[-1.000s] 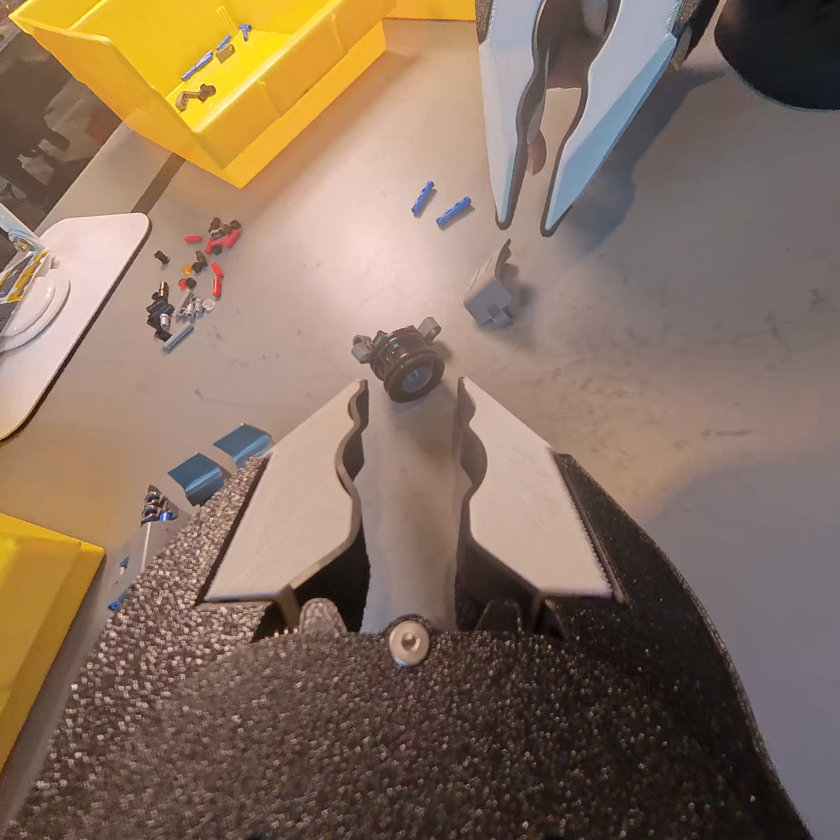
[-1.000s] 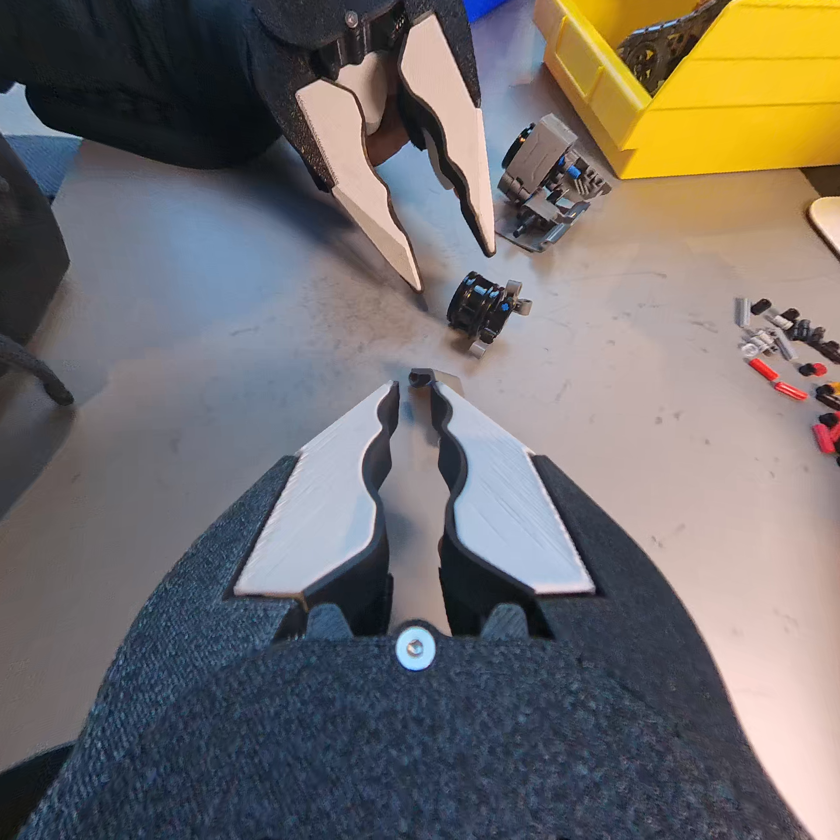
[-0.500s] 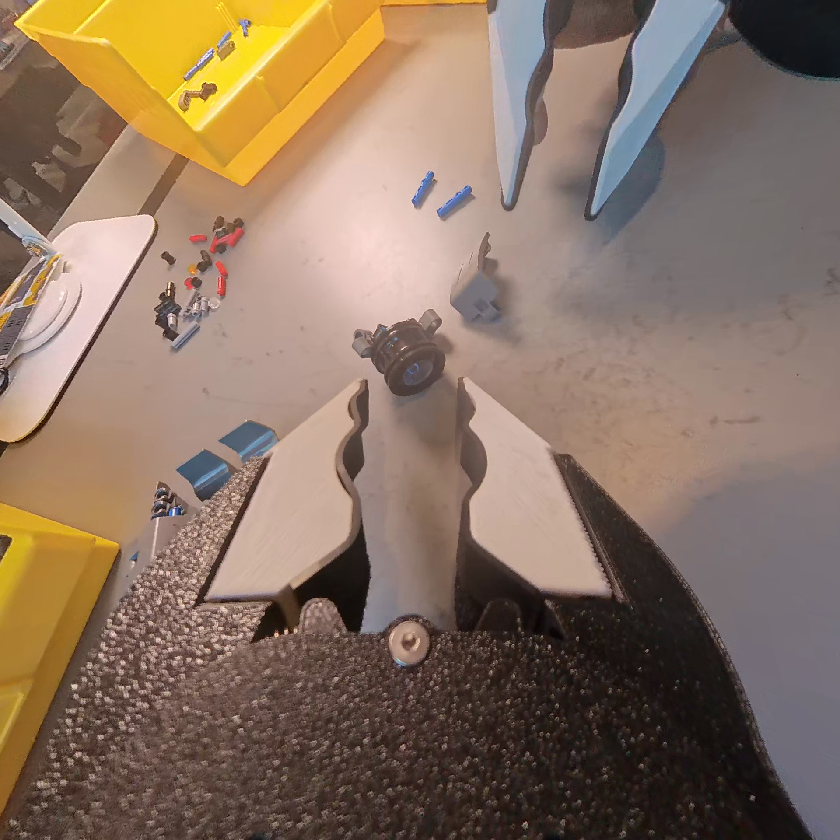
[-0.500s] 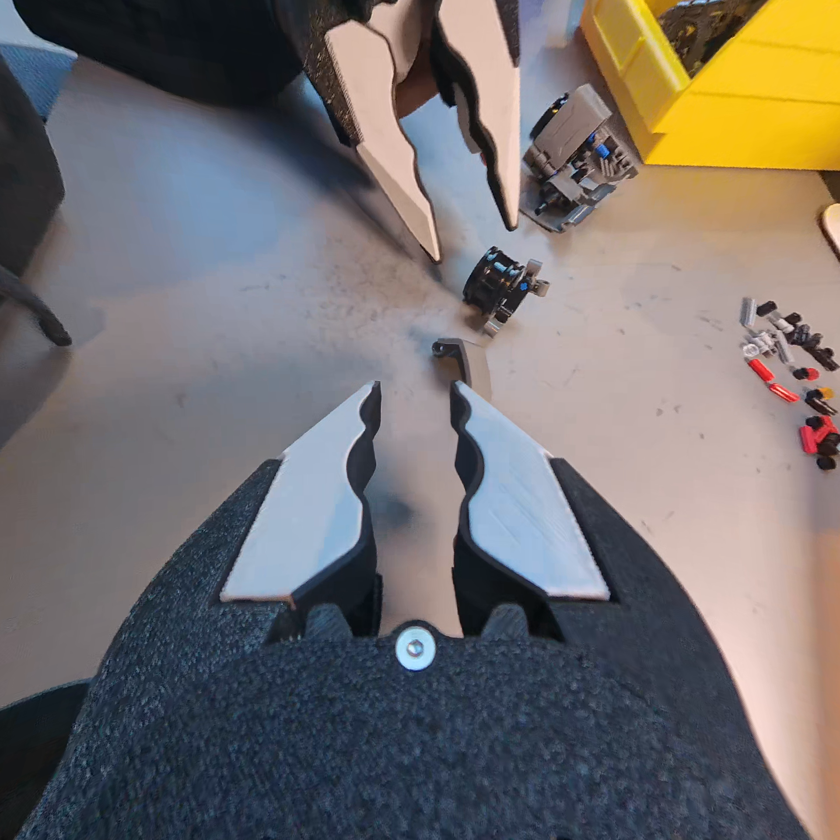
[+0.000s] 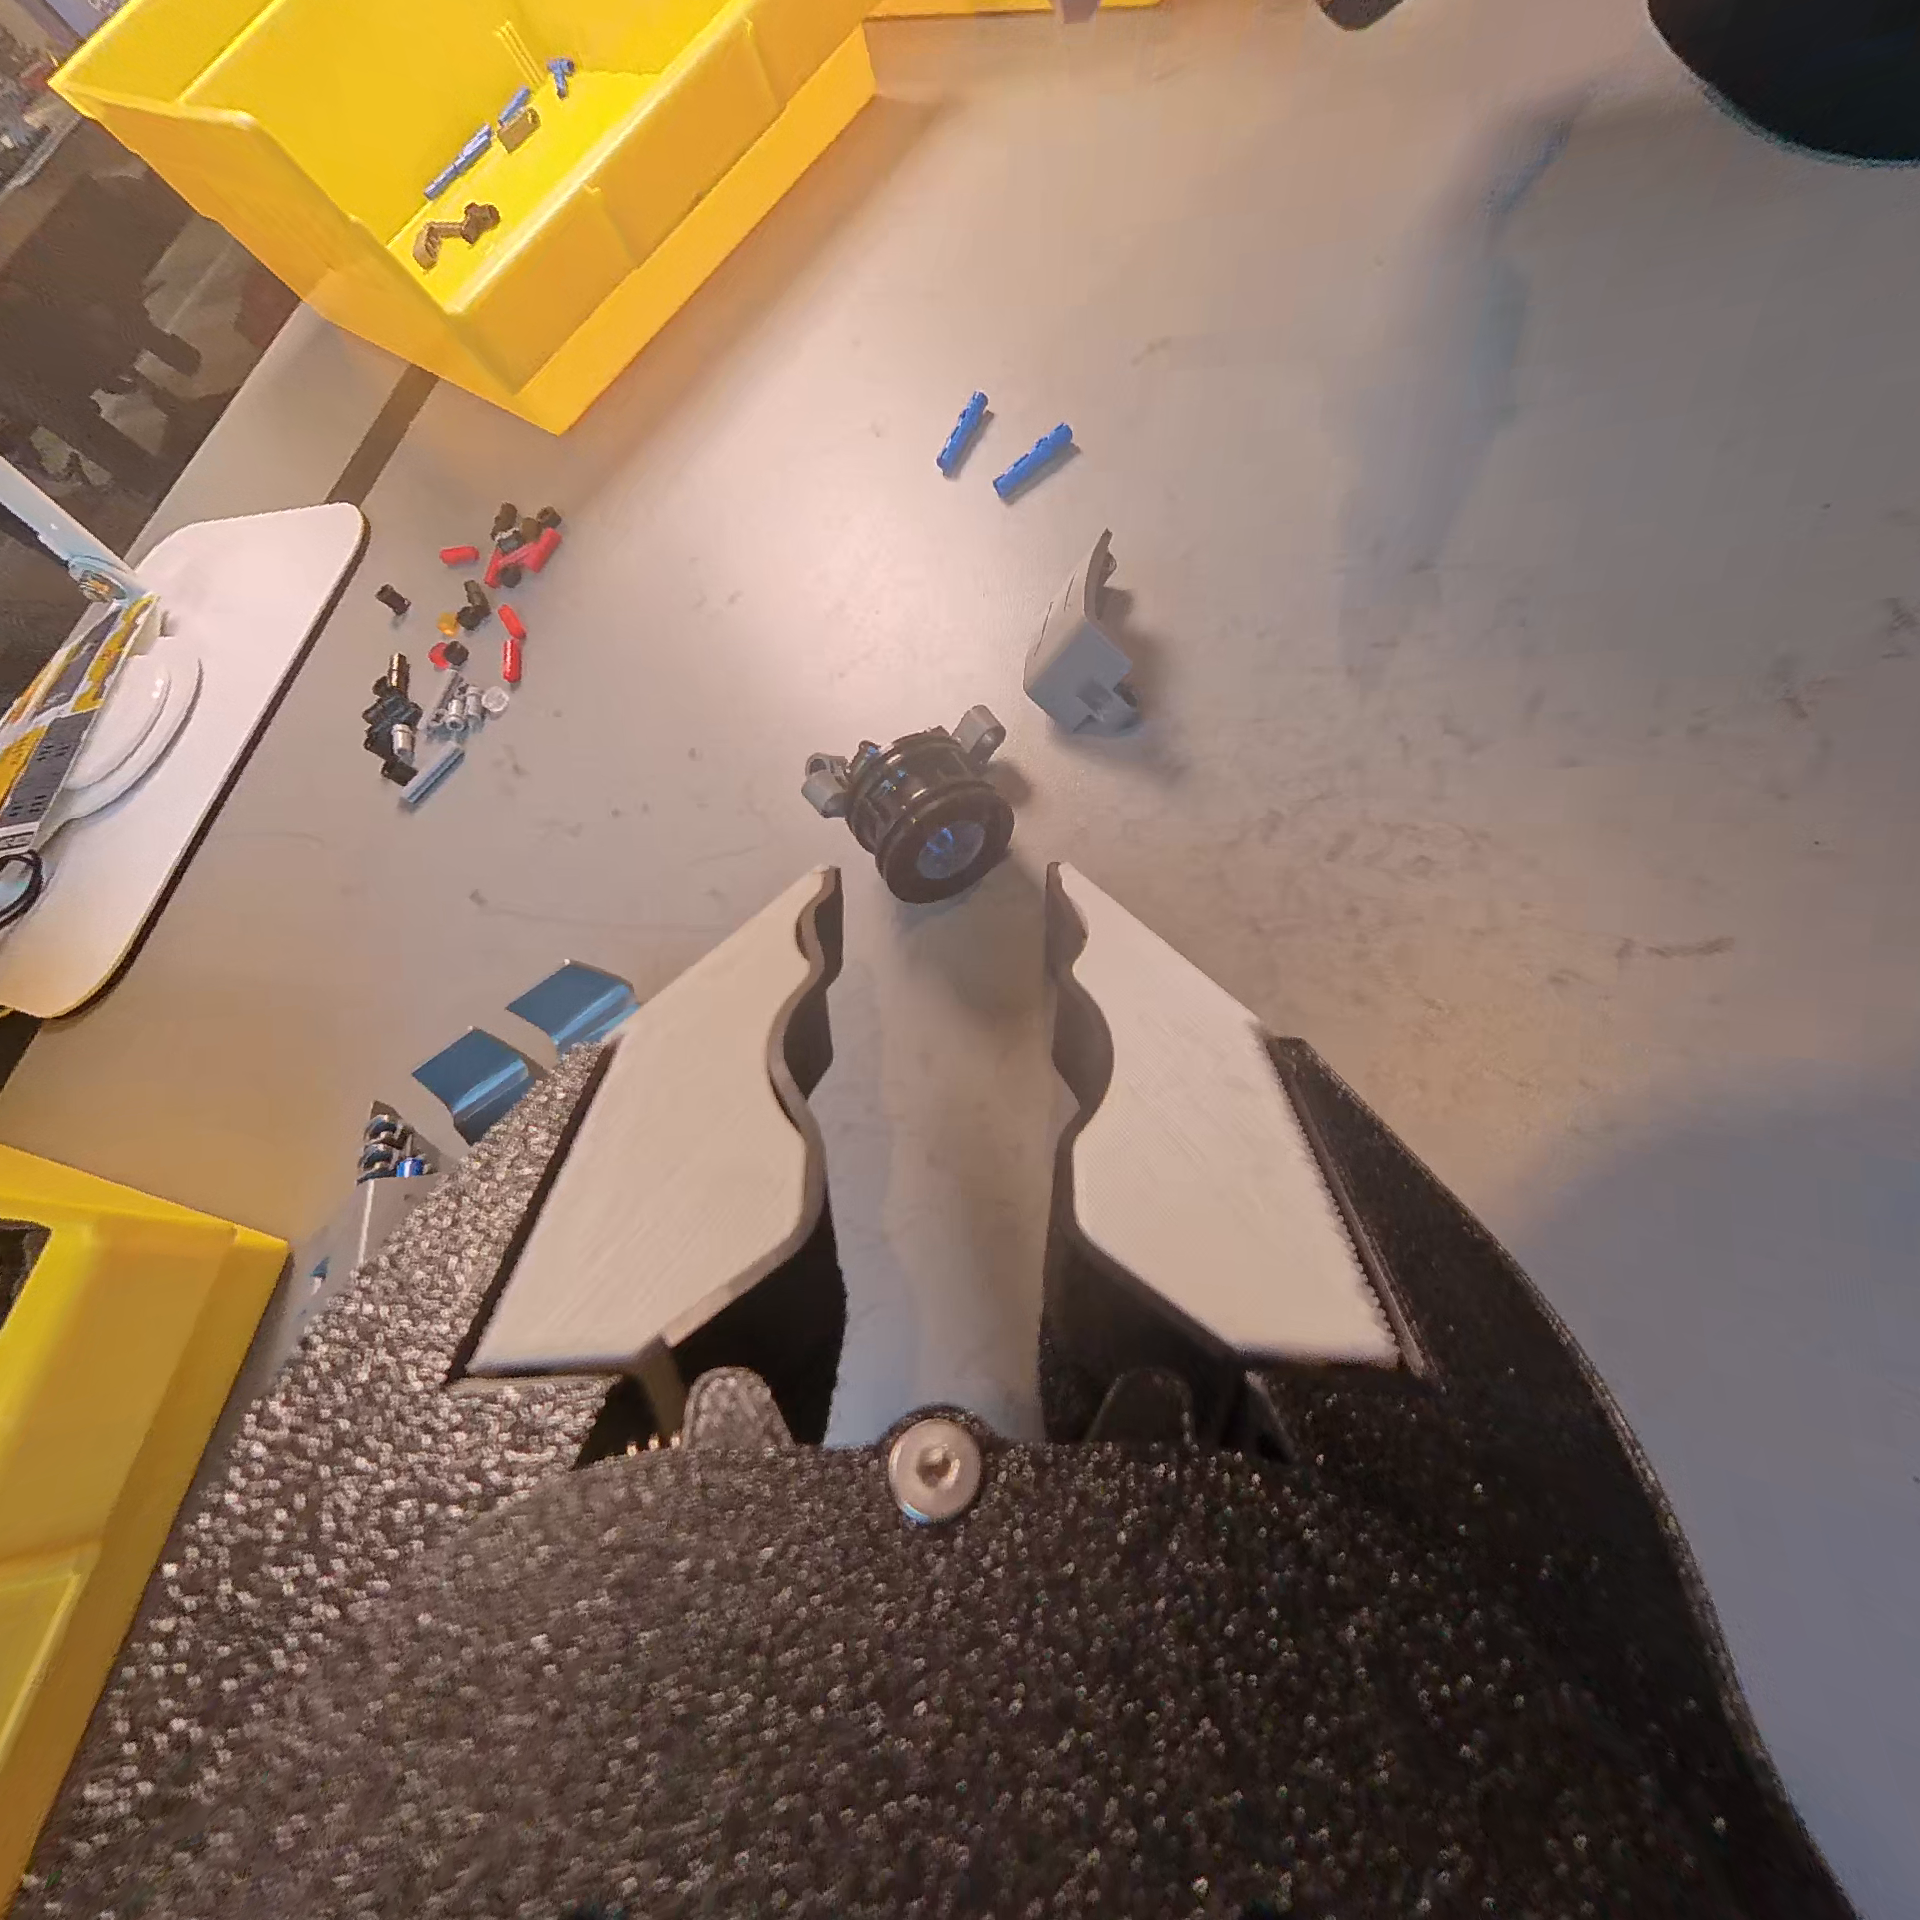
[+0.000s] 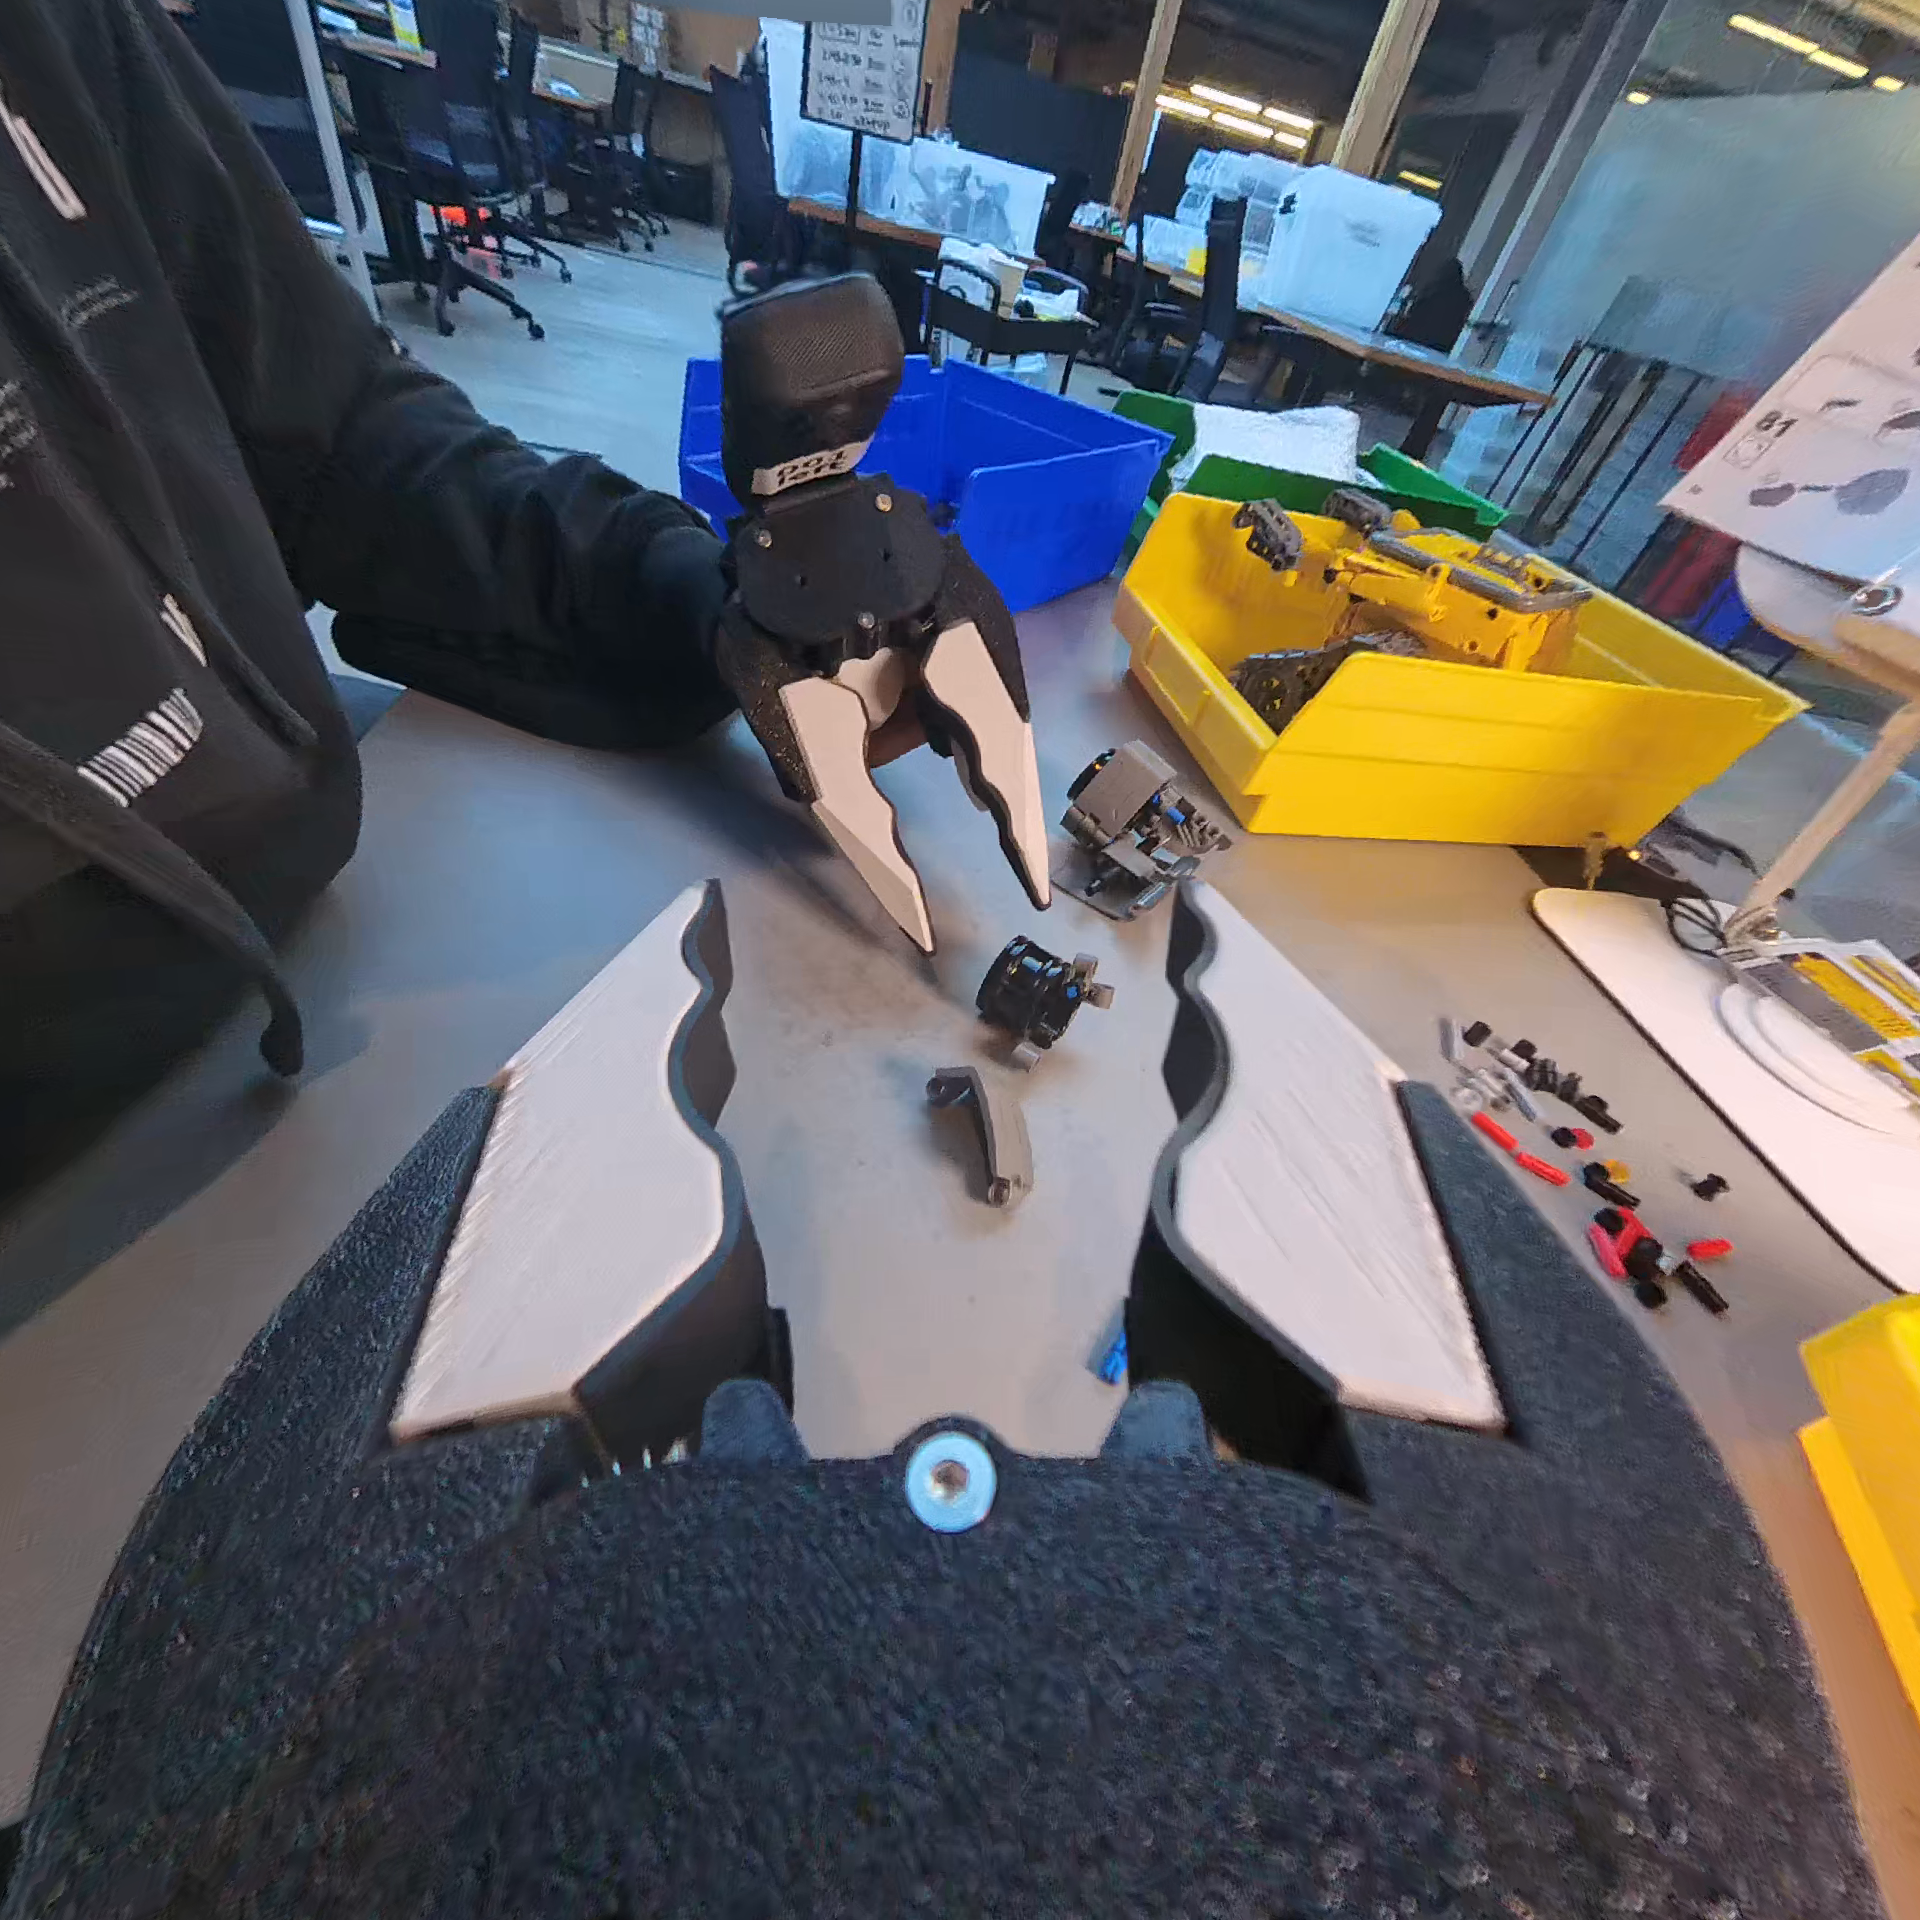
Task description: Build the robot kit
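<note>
My left gripper (image 5: 940,883) is open and low over the grey table, its tips on either side of a black wheel hub with grey connectors (image 5: 930,821), not touching it. A grey curved piece (image 5: 1081,665) lies just beyond. In the right wrist view my right gripper (image 6: 948,894) is wide open, empty and raised. Ahead of it lie the grey curved piece (image 6: 982,1127) and the hub (image 6: 1034,987). The left gripper (image 6: 980,920) shows there too, held by a black-sleeved arm, tips next to the hub.
Two blue pins (image 5: 1003,447) lie past the grey piece. A pile of small red, black and grey parts (image 5: 468,644) lies left. A grey assembly (image 6: 1132,831), a yellow bin holding a yellow vehicle (image 6: 1434,727), a blue bin (image 6: 987,468) and a white stand base (image 6: 1714,1018) stand around. The grippers' ends are close to 12 centimetres from one another.
My right gripper let go of the grey curved piece, opened wide and drew back and up, leaving the left wrist view. The left gripper has hardly moved.
</note>
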{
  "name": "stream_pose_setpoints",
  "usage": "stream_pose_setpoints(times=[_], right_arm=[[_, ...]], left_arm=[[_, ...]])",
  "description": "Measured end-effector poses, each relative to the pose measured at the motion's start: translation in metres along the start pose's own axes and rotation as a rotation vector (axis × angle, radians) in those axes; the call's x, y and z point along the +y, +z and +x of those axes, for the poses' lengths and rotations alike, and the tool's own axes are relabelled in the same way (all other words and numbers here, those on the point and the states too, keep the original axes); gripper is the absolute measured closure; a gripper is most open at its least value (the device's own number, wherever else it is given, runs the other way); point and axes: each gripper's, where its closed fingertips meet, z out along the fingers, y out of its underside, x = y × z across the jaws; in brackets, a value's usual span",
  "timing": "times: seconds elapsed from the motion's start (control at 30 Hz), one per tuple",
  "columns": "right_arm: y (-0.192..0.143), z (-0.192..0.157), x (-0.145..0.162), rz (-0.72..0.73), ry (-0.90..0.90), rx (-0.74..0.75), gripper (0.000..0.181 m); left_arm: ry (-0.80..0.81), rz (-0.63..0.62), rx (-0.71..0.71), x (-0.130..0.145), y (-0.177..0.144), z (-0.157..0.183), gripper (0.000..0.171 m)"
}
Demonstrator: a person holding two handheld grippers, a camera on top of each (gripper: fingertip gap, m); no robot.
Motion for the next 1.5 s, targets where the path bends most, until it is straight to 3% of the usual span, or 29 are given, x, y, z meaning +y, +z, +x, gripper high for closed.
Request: stream_pose_setpoints(times=[0.1, 0.23, 0.3, 0.6, 0.67, 0.73, 0.9, 1.0, 1.23, 1.5], right_arm=[[-0.008, 0.017, 0.002, 0.009, 0.044, 0.065, 0.104], [-0.021, 0.046, 0.053, -0.225, 0.080, 0.190, 0.143], [-0.019, 0.042, 0.068, -0.296, 0.079, 0.170, 0.153], [0.031, 0.017, 0.101, -0.525, -0.059, 0.115, 0.146], [0.034, 0.017, 0.105, -0.561, -0.117, 0.128, 0.178], [0.036, 0.013, 0.093, -0.486, -0.020, 0.097, 0.180], [0.039, 0.005, 0.034, -0.093, 0.497, -0.051, 0.179], [0.043, -0.005, 0.018, 0.019, 0.644, -0.156, 0.179], [0.051, -0.018, 0.008, 0.080, 0.709, -0.247, 0.179], [0.059, -0.013, 0.031, -0.054, 0.580, -0.127, 0.172]], left_arm=[[0.005, -0.003, 0.001, 0.000, 0.000, 0.001, 0.133], [0.011, -0.006, -0.001, 0.001, 0.001, 0.001, 0.134], [0.009, -0.006, 0.000, 0.001, 0.001, 0.001, 0.134], [0.006, 0.002, 0.018, 0.000, 0.002, 0.003, 0.133], [0.012, 0.029, 0.042, -0.004, 0.001, 0.008, 0.131], [0.014, 0.076, 0.076, -0.013, -0.003, 0.014, 0.128], [-0.062, 0.268, 0.156, -0.048, -0.018, 0.023, 0.125], [-0.141, 0.373, 0.179, -0.069, -0.026, 0.021, 0.130], [-0.230, 0.478, 0.276, -0.087, -0.038, 0.028, 0.160], [-0.266, 0.393, 0.242, -0.076, -0.028, 0.021, 0.162]])
